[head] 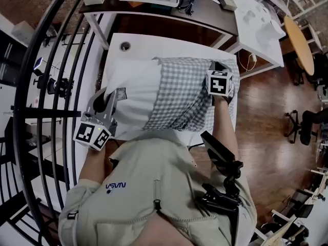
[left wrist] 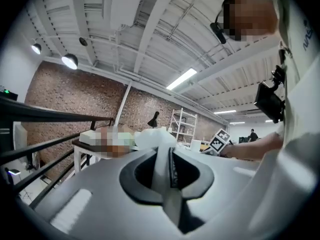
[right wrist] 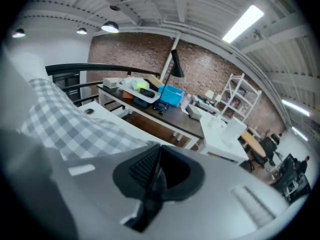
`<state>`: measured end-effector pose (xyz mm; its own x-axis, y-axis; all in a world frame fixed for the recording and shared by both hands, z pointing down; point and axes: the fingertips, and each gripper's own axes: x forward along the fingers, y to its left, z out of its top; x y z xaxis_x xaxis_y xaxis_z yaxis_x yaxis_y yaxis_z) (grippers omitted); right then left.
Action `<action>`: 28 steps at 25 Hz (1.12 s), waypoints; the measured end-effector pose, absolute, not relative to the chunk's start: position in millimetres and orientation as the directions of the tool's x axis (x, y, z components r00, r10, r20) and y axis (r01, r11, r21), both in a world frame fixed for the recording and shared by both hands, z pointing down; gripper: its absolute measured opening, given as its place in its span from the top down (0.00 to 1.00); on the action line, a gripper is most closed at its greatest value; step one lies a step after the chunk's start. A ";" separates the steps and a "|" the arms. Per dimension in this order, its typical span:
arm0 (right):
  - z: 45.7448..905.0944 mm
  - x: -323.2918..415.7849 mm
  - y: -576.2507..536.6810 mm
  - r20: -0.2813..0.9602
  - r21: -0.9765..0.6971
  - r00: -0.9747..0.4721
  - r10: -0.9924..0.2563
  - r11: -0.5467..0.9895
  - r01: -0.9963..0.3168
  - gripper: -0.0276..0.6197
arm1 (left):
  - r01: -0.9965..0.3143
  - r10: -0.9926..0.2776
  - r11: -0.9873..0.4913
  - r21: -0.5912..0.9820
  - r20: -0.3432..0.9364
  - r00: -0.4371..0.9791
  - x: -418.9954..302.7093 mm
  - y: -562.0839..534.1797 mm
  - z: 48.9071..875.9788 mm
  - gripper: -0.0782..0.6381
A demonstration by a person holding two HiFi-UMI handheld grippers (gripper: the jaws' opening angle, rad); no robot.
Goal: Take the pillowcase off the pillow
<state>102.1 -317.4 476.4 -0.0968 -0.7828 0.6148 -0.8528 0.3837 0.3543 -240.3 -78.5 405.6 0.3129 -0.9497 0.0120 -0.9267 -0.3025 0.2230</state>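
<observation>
The left gripper [left wrist: 167, 159] had its jaws closed tight on a fold of the white pillow [head: 134, 94], which lay on the white desk [head: 154, 42]. The right gripper [right wrist: 155, 170] had its jaws pressed together on a thin pinch of the checked pillowcase [head: 187, 94]. The rest of that cloth spread to the left of those jaws, covering the half of the pillow nearest them. The half by the left jaws was bare.
</observation>
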 end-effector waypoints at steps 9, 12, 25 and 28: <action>498.6 94.1 -308.5 0.583 0.332 -0.170 -0.794 0.424 -0.842 0.90 | -0.952 -0.919 -0.288 0.105 0.249 0.306 -240.9 -165.1 492.1 0.74; 468.1 85.0 -278.5 0.537 0.267 -0.237 -0.809 0.430 -0.863 0.84 | -0.955 -0.923 -0.293 0.044 0.248 0.294 -240.4 -154.5 476.2 0.63; 503.2 7.3 -55.7 0.662 0.052 -0.444 -0.604 0.628 -0.776 0.74 | -0.858 -0.734 -0.510 0.061 0.490 0.471 -161.0 -32.1 546.4 0.49; 521.5 -3.8 -33.1 0.697 0.024 -0.448 -0.560 0.642 -0.766 0.70 | -0.850 -0.701 -0.525 0.041 0.546 0.459 -157.2 -31.8 567.2 0.55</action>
<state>-3.8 -33.1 521.5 -0.4477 -0.5603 0.6969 -0.7661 0.6423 0.0242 -157.2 -31.8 567.2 0.4590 -0.7007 0.5461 -0.8502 -0.5249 0.0411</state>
